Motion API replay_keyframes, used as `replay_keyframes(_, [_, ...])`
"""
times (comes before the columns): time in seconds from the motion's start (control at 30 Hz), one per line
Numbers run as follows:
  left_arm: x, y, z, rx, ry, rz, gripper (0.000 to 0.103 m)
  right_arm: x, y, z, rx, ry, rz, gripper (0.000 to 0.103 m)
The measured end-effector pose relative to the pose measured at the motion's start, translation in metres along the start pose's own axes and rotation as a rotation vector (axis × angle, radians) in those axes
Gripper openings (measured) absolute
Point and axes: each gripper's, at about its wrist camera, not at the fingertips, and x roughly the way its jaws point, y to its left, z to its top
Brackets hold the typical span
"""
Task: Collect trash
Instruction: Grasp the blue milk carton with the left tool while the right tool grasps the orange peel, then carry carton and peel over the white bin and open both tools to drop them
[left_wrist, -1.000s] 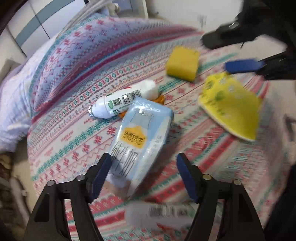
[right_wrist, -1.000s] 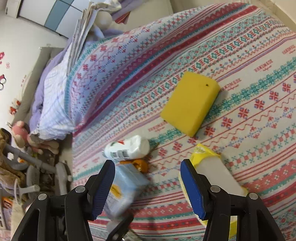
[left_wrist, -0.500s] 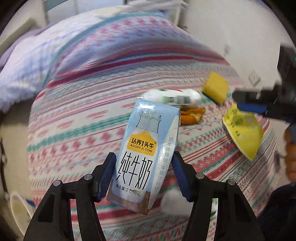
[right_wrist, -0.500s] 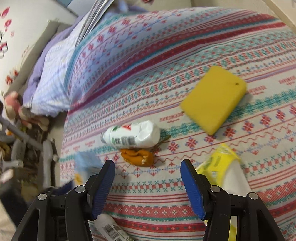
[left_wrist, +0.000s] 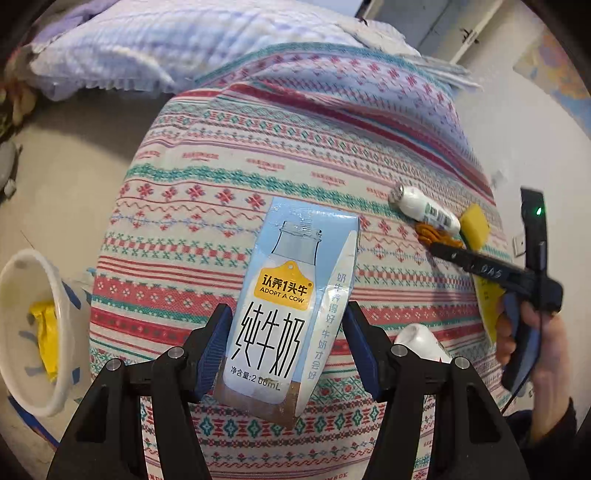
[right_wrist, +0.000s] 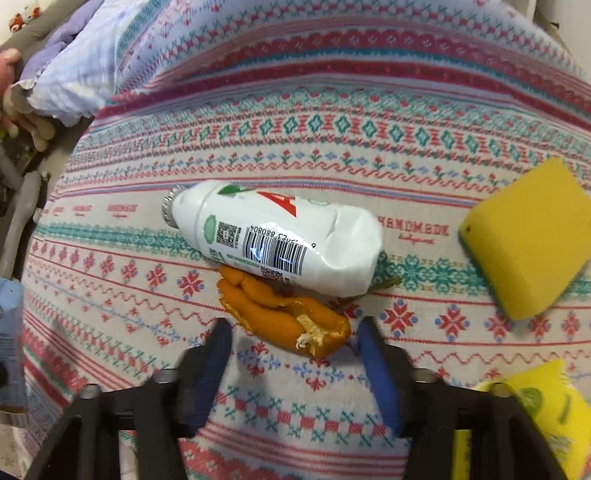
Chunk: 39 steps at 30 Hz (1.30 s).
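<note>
Over the foot of the patterned bedspread (left_wrist: 229, 155), your left gripper (left_wrist: 286, 334) clamps a blue milk carton (left_wrist: 291, 295) upright, while your right gripper (right_wrist: 295, 347) hangs open just above the orange peel (right_wrist: 284, 319).

The bed wears a knit-look cover in red, teal and cream bands with a pale lilac quilt (left_wrist: 155, 44) bunched at its far end, and bare grey floor runs along its left side, where a white bin (left_wrist: 33, 332) with a yellow wrapper inside stands close to the bed edge. On the cover, a crushed white plastic bottle (right_wrist: 277, 240) lies on its side touching the peel, a yellow sponge (right_wrist: 524, 240) sits to the right, and a yellow packet (right_wrist: 535, 406) lies near the right finger.
</note>
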Motion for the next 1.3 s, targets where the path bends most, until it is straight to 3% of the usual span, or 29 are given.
replay_keyframes(0.1, [-0.008,0.006,0.001,-0.017,-0.032,-0.029,0.064,-0.005,0.001,0.000,0.005,-0.025,0.021,0.030])
replay_keyframes(0.4, [-0.028,0.025,0.002,-0.063,-0.076,-0.061,0.064,-0.059,0.014,-0.015,0.039,-0.104,0.159,0.028])
replay_keyframes(0.63, [-0.046,0.061,0.002,-0.150,-0.115,-0.081,0.064,-0.082,0.022,-0.021,0.080,-0.172,0.257,0.028])
replay_keyframes(0.83, [-0.068,0.107,0.000,-0.273,-0.155,-0.083,0.064,-0.085,0.033,-0.025,0.114,-0.196,0.298,0.028])
replay_keyframes(1.0, [-0.091,0.158,-0.010,-0.381,-0.191,-0.078,0.064,-0.089,0.060,-0.032,0.057,-0.199,0.324,0.028])
replay_keyframes(1.3, [-0.114,0.253,-0.046,-0.582,-0.196,-0.004,0.064,-0.067,0.119,-0.047,-0.033,-0.129,0.405,0.028])
